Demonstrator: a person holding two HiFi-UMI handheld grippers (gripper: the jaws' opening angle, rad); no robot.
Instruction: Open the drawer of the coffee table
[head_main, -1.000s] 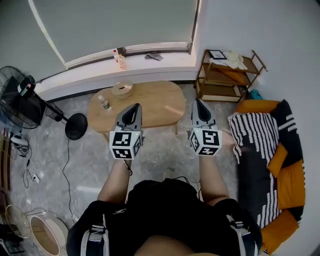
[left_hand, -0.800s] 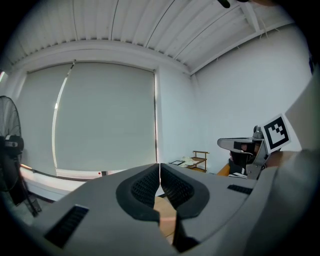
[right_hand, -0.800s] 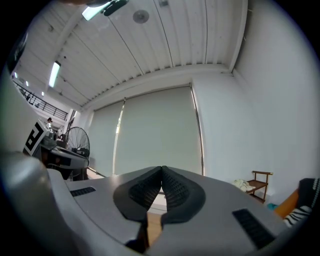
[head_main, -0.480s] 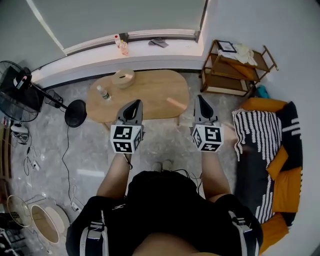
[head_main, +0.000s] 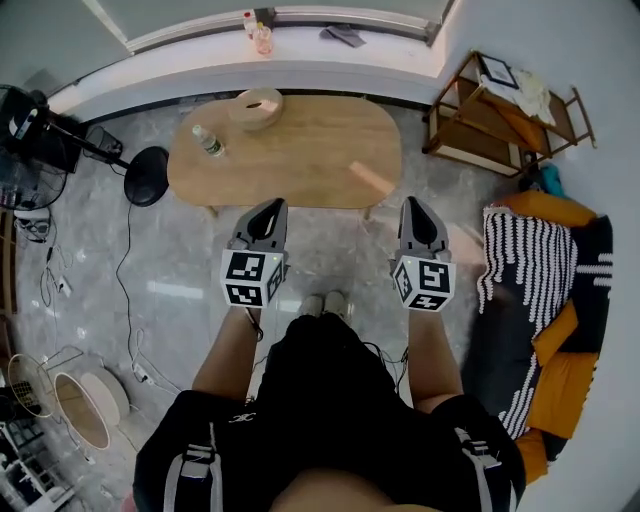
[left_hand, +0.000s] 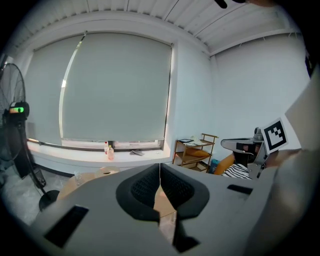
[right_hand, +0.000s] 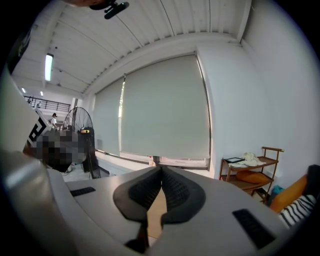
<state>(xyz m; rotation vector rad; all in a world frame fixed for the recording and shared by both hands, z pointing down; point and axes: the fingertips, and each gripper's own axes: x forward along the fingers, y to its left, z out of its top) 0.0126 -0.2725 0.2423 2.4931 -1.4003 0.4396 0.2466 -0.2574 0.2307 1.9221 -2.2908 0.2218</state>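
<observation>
Holding both jaws pressed together and empty, you keep the left gripper (head_main: 271, 207) and right gripper (head_main: 410, 205) short of the oval, light-wood coffee table (head_main: 300, 150); its drawer is not discernible.

The worktop (head_main: 300, 160) lies ahead of the person, with the window sill (head_main: 180, 62) behind it. On its left end stands a bottle (head_main: 208, 141), and a round container (head_main: 256, 105) sits behind that, slightly to the right. The left gripper (head_main: 271, 206) and right gripper (head_main: 411, 205) hang side by side before the near edge, apart from it. A shelf rack (head_main: 505, 110) stands right of the worktop, a sofa (head_main: 560, 330) nearer on the right, and a fan (head_main: 40, 140) to the left.
</observation>
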